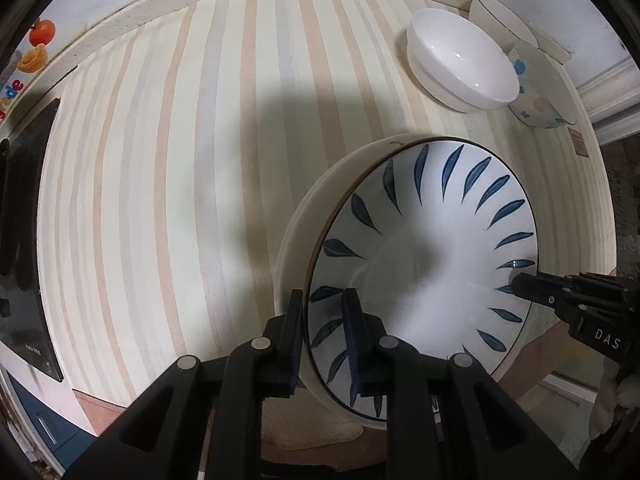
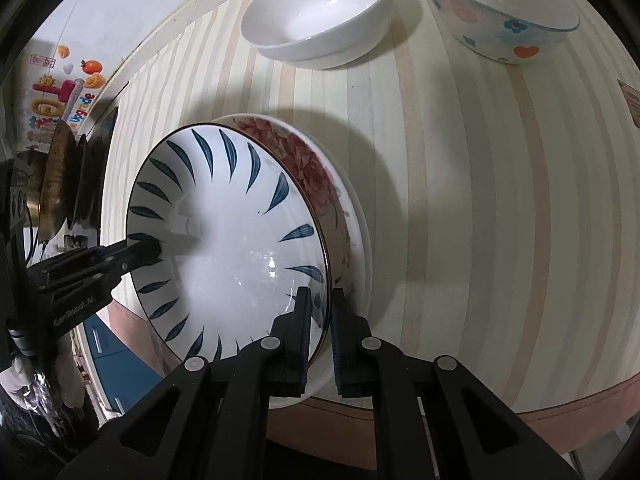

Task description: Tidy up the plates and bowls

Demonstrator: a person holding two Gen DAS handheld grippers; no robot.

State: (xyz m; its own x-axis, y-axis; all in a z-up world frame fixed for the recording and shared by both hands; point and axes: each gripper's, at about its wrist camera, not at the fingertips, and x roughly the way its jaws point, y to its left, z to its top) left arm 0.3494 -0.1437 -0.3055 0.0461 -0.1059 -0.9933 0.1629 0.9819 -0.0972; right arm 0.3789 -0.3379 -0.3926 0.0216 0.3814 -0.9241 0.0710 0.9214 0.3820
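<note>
The wide, shallow white ceramic plate with dark blue leaf strokes round its rim [image 1: 420,248] sits near the front edge of the striped pastel table [image 1: 160,160], nested on a floral red-patterned plate [image 2: 312,168], which itself appears to rest on a plain white one. The left gripper [image 1: 324,320] is clenched on the blue-leaf plate's rim, one finger inside and one outside. The right gripper [image 2: 320,320] pinches the opposite rim the same way.

Toward the table's far right corner stand a plain white glossy bowl [image 1: 460,60], a pale bowl dotted with blue flowers and hearts [image 2: 504,12], and a cream bowl with a thin dark rim [image 1: 500,16], just beside one another.

The plate is probably rigid, fairly heavy for its thin lip, glazed and slippery, and likely to chip if knocked. Opposite points on the rim look like the sound hold, kept level so it cannot slide out.
</note>
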